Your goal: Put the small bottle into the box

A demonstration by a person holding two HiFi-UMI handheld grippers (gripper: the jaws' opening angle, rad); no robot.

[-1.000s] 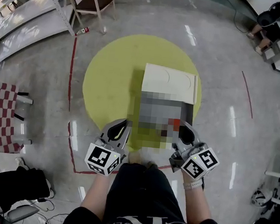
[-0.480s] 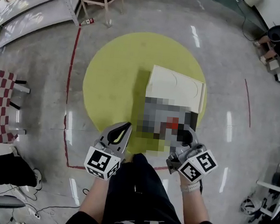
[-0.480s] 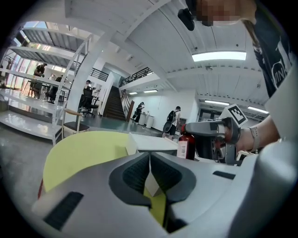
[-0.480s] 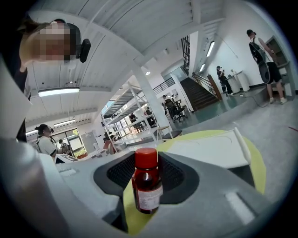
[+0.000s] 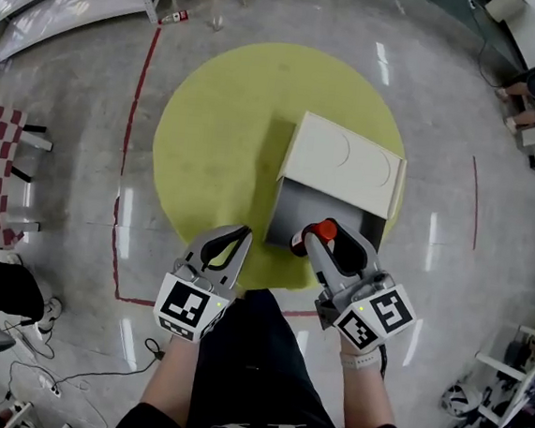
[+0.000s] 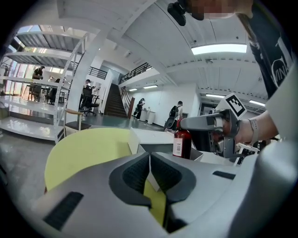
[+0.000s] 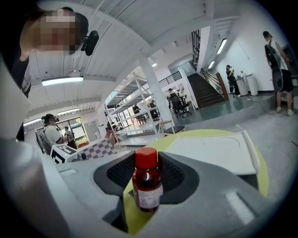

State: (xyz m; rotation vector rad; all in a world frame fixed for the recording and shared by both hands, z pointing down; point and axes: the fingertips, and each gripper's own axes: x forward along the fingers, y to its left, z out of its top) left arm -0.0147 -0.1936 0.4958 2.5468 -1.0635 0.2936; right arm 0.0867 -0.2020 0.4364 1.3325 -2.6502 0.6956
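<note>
Steadiness counts: the right gripper, clamped on the small bottle at the box's near edge, should carry it farther in, upright, before letting go, while the left gripper, pinched together and empty, hangs near-left.

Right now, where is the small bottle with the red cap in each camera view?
Head view: the small bottle is just right of centre, in the right gripper, by the box's near edge.
Left gripper view: the bottle stands upright, right of centre.
Right gripper view: the bottle is at lower centre, between the jaws.
Shared landmark: the yellow floor circle.
</note>
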